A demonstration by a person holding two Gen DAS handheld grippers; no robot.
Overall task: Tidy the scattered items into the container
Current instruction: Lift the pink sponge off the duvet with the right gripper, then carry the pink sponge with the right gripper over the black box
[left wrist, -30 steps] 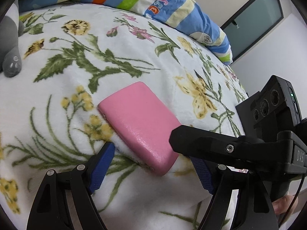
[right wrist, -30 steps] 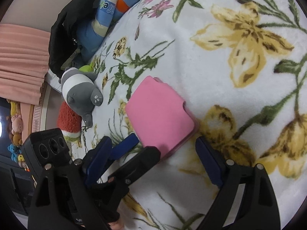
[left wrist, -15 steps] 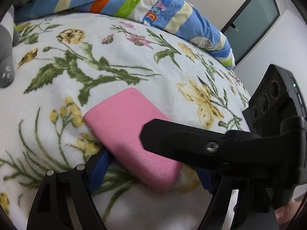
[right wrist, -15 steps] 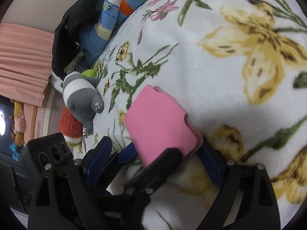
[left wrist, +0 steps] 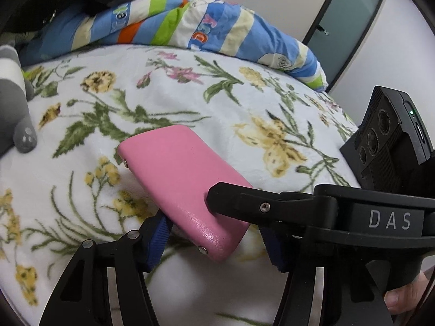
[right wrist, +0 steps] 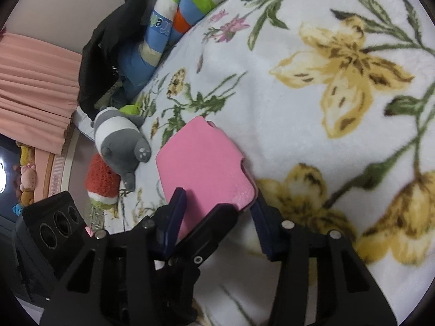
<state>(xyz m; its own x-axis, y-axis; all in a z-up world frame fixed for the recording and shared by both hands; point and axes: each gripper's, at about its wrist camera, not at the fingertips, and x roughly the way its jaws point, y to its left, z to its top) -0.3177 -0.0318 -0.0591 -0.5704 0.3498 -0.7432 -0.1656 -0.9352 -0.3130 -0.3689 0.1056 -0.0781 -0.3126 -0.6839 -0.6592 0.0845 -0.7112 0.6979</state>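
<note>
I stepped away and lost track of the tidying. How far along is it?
Done: nothing visibly stowed; no container is in view. In hand: the left gripper and right gripper have both just been closing their jaws on the near end of the pink case, which lies tilted on the floral blanket. Left: carrying the case away, then the grey plush toy and red knitted item at the bed's edge.

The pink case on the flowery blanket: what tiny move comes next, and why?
Probably a small lift. Both the left hand-held gripper and right hand-held gripper have just been closing on the pink case, one end already raised off the blanket. No container shows yet.
</note>
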